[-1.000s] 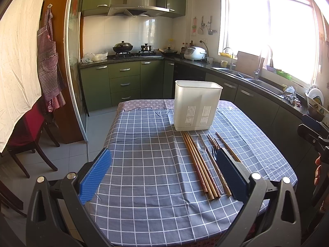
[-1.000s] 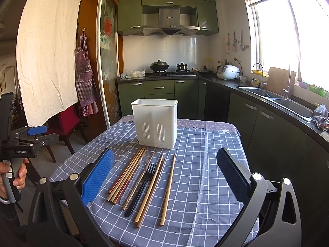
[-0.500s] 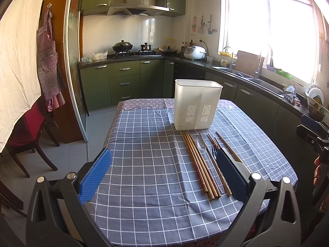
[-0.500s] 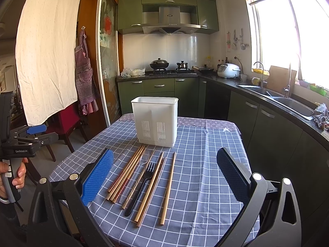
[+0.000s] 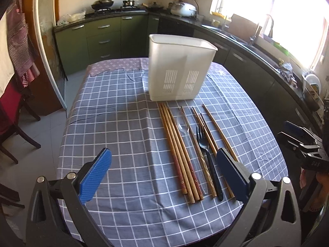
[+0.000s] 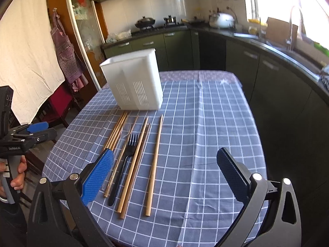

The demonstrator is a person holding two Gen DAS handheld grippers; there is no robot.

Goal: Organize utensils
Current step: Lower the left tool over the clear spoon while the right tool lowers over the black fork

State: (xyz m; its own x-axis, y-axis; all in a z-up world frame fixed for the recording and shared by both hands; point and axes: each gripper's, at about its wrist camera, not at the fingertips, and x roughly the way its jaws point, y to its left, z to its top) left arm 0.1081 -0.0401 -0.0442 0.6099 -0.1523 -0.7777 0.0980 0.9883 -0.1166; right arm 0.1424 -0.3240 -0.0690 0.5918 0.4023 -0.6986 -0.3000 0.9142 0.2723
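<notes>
Left tongs [image 5: 163, 177] and right tongs [image 6: 164, 177] both gaped wide, nothing between the pads, each hovering over the near edge of the table [image 5: 115, 123]. Chopsticks [image 5: 176, 150], a black fork [image 5: 206, 154] and a clear spoon [image 5: 183, 127] (faint against the checked cloth) lay side by side just before the white utensil holder [image 5: 178, 72], which stood upright.

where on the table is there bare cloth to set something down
Bare cloth lies left of the chopsticks, out to the table edge, and right of the lone chopstick toward the far edge. It is crowded in front of the white holder, where the chopsticks, fork and clear spoon lie close together.
</notes>
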